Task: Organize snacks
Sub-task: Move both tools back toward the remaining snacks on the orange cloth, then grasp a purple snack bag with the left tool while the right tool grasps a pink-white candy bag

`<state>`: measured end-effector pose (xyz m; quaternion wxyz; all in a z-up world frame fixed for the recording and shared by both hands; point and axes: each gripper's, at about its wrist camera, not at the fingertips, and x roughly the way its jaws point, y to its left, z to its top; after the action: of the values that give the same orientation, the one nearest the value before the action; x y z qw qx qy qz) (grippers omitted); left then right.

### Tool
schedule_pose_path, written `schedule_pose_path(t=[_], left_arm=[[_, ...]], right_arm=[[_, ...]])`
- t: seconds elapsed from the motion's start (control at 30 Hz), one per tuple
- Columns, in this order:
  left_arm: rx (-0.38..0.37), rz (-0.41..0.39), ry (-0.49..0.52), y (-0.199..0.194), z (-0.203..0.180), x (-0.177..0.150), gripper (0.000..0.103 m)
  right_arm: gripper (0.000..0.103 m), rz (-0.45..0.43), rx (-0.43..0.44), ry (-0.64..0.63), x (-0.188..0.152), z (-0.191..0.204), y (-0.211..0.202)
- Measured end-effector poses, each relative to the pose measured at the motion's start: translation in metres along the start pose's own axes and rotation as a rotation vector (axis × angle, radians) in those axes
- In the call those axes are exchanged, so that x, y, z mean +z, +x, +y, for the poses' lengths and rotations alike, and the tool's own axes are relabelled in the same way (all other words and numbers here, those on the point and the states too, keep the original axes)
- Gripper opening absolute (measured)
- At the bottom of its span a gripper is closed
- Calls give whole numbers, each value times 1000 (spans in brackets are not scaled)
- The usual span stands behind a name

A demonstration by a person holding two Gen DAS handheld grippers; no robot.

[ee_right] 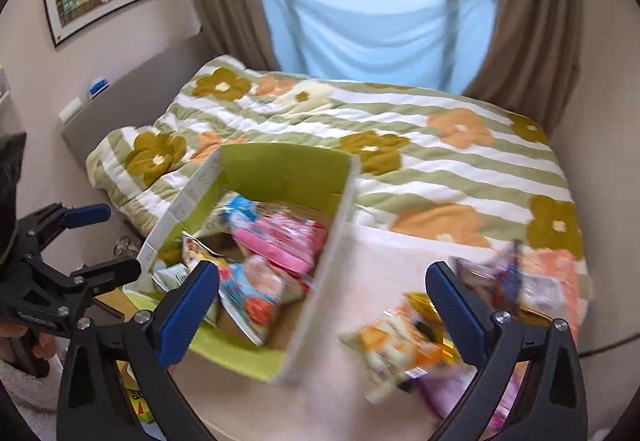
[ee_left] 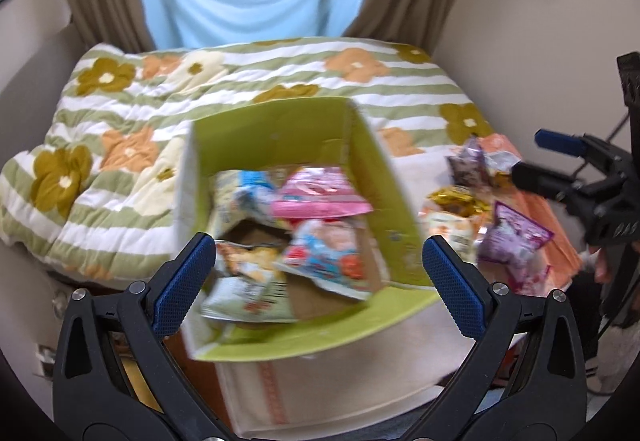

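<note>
Jaws apart and empty on both grippers [ee_left: 320, 273] [ee_right: 324, 301], between picks: next, loose snacks [ee_right: 400, 353] at five o'clock into green box [ee_right: 280, 165].

right gripper [ee_right: 322, 297] jaws wide, nothing between pads. Green box [ee_right: 280, 169] at 12 o'clock of it holds a pink packet [ee_right: 280, 241] and other snacks. Loose snack pile [ee_right: 404, 353] at 4 o'clock on the cloth. Left gripper [ee_right: 104, 237] at 9 o'clock, apart.
</note>
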<state>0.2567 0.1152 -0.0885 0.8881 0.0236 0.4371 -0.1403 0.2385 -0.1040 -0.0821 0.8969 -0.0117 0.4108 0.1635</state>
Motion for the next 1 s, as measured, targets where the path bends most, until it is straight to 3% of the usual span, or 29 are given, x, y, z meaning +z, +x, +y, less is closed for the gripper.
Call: schedule_pose_path(t=[0.23, 0.43, 0.7, 1.0], left_arm=[[-64, -6, 44, 3, -97, -9, 102], [-108, 16, 85, 17, -182, -19, 102], [-126, 134, 139, 70, -263, -37, 102], [-150, 284, 291, 146, -302, -48, 102]], right_arm=[[103, -6, -81, 46, -43, -79, -72], [103, 35, -120, 99, -97, -140, -98], [103, 185, -105, 177, -172, -191, -82], [103, 309, -78, 315, -239, -186, -43]])
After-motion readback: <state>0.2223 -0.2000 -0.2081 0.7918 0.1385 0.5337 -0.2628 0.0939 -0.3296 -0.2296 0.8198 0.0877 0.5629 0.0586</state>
